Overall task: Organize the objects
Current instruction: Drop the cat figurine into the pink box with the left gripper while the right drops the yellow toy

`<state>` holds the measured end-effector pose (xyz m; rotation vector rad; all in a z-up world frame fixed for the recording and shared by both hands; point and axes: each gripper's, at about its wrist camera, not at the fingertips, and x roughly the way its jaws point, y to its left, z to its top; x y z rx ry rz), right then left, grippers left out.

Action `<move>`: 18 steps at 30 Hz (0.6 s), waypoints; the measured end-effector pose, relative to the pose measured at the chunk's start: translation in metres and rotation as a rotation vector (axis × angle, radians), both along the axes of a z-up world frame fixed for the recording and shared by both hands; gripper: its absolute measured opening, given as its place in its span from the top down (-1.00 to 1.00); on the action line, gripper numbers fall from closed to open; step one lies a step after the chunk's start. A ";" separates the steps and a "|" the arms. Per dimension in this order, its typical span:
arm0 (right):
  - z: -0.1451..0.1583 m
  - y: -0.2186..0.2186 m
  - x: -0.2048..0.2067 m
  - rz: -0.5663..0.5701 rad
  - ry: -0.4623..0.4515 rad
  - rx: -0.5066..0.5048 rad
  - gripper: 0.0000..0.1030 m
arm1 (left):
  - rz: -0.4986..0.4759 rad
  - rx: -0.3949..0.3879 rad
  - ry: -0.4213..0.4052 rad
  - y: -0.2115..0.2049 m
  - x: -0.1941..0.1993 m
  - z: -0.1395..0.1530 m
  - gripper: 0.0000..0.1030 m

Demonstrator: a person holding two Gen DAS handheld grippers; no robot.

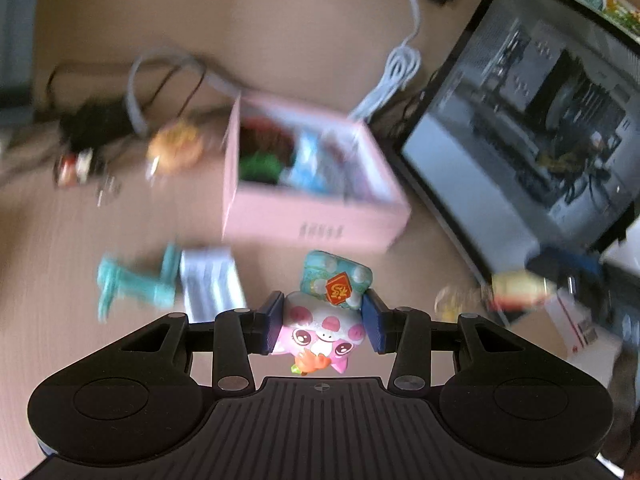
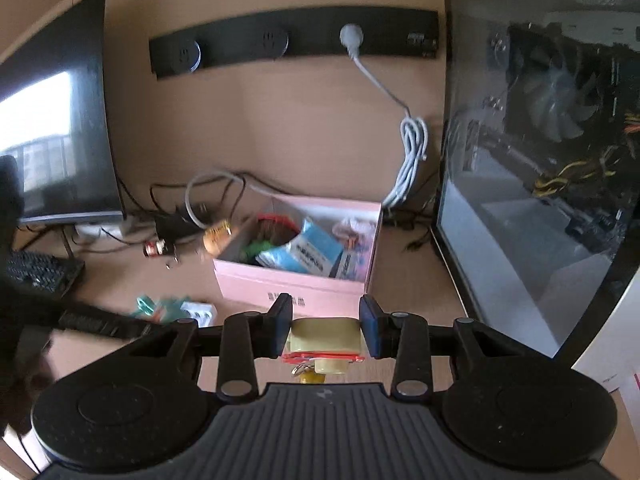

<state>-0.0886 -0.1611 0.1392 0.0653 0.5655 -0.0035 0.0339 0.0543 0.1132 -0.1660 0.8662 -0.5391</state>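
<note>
The left gripper (image 1: 323,322) is clamped on a pink toy figure (image 1: 320,334) with a teal pack on top, held above the desk (image 1: 100,20). The right gripper (image 2: 325,326) pinches a yellowish toy (image 2: 322,340) with a red band. At twelve o'clock from both stands the open pink box (image 2: 296,282), already holding a blue packet (image 2: 308,252) and green and red items. At ten o'clock lie a teal toy (image 1: 136,280) and a white pack (image 1: 210,284). At two o'clock the glass-sided computer case (image 2: 540,200) stands close beside the box. Behind the box, at eleven o'clock, lie tangled cables (image 2: 208,196) and a round orange item (image 1: 176,146).
</note>
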 end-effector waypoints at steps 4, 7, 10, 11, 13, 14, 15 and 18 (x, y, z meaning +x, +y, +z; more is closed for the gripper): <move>0.000 -0.006 -0.002 0.004 -0.013 0.017 0.30 | -0.019 -0.017 -0.081 -0.022 0.043 0.024 0.09; -0.005 -0.011 -0.001 0.002 -0.009 0.031 0.30 | -0.028 -0.034 -0.102 -0.048 0.082 0.030 0.09; -0.012 -0.016 0.000 0.006 -0.001 0.039 0.30 | -0.055 -0.037 -0.102 -0.080 0.114 0.025 0.07; -0.015 -0.017 -0.001 0.007 0.001 0.039 0.30 | -0.069 -0.028 -0.103 -0.091 0.124 0.019 0.05; -0.017 -0.021 0.000 0.012 0.006 0.038 0.30 | -0.081 0.016 -0.078 -0.111 0.141 0.002 0.04; -0.019 -0.024 0.001 0.013 0.010 0.038 0.30 | -0.077 0.038 -0.053 -0.119 0.149 -0.009 0.04; -0.020 -0.027 0.003 0.011 0.013 0.038 0.30 | -0.071 0.057 -0.022 -0.126 0.154 -0.022 0.05; -0.021 -0.036 0.007 -0.004 0.025 0.045 0.30 | -0.069 0.072 0.078 -0.133 0.161 -0.053 0.02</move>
